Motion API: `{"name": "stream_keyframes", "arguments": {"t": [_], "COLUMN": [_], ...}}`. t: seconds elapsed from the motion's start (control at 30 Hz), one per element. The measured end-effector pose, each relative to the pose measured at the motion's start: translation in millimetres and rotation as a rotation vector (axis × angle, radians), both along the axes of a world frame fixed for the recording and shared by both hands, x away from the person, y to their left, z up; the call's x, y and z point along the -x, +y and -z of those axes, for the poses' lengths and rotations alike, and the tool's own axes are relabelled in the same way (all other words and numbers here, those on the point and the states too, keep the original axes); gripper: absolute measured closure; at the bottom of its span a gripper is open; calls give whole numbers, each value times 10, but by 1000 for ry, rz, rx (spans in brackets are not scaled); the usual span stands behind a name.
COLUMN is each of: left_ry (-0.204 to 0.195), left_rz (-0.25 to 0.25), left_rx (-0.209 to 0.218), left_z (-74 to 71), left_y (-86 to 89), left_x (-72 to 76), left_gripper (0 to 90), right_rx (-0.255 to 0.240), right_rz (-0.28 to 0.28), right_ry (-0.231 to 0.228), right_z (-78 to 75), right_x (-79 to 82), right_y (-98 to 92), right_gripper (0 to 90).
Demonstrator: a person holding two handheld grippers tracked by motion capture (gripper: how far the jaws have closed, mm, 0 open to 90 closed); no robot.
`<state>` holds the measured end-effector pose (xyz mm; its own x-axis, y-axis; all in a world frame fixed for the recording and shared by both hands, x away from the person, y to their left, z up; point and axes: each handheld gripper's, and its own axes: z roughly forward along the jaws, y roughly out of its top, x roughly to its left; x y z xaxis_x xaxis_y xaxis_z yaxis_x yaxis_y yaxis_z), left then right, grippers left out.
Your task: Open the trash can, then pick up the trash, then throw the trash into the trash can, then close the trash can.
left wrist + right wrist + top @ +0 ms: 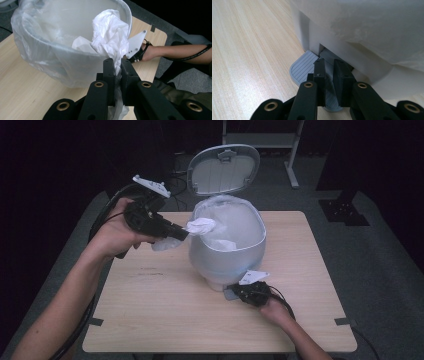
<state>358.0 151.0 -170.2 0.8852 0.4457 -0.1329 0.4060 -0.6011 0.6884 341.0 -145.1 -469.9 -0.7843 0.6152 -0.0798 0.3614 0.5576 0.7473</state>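
Pedal bin (227, 247) stands on the desk (150, 310), toward its far middle, lid (223, 169) tipped fully up and back. A clear liner bag (32, 47) is folded over the rim.

Left tool (182, 233): jaws brought together and clamped on a crumpled white wad, paper or thin plastic (201, 225). In the left tool view the wad (110, 37) is seen pinched between the two black jaws, its bulk lying over the near rim of the bin, a tail hanging below the jaws. The wad is at the mouth of the bin, partly over the opening, not yet inside it.

Right tool (239, 291): held low at the foot of the bin. In the right tool view its jaws (329, 75) stand close together and are set down on the grey ribbed pedal (302, 70); nothing is seen gripped between them. Judged from the raised lid, the pedal is being pressed down.

Step in hand, as judged: waste is being brought to the open bin while the lid is kept up by the pedal.

Next move, as judged: the wad needs to be carried further in over the opening, clear of the rim and the liner's fold, and only then let go. Pedal pressure must be kept on until the left tool is withdrawn, or the lid may drop on it. Some white material (222, 244) already lies inside.
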Motion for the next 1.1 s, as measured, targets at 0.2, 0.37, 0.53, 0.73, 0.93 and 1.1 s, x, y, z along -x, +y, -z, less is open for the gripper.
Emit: {"name": "stream_keyframes", "arguments": {"t": [0.2, 0.37, 0.53, 0.73, 0.93, 1.1], "left_ry": [-9, -8, -8, -8, -14, -12], "left_rz": [2, 5, 11, 23, 24, 30], "left_rx": [-6, -4, -5, -9, -9, -9], "left_z": [-49, -64, -77, -95, -116, -117], "left_y": [-98, -156, -214, -279, -318, -367], "left_x": [-83, -111, -123, -141, -158, -175], "left_gripper": [843, 843, 842, 842, 842, 842], "right_rx": [1, 1, 4, 4, 3, 7], "right_rz": [0, 3, 0, -1, -2, -3], "right_ry": [-4, -6, -6, -8, -6, -9], "right_z": [2, 3, 1, 2, 1, 0], "right_x": [4, 9, 6, 7, 5, 8], "right_y": [2, 3, 3, 5, 4, 8], "right_gripper": [800, 800, 800, 800, 800, 800]}}
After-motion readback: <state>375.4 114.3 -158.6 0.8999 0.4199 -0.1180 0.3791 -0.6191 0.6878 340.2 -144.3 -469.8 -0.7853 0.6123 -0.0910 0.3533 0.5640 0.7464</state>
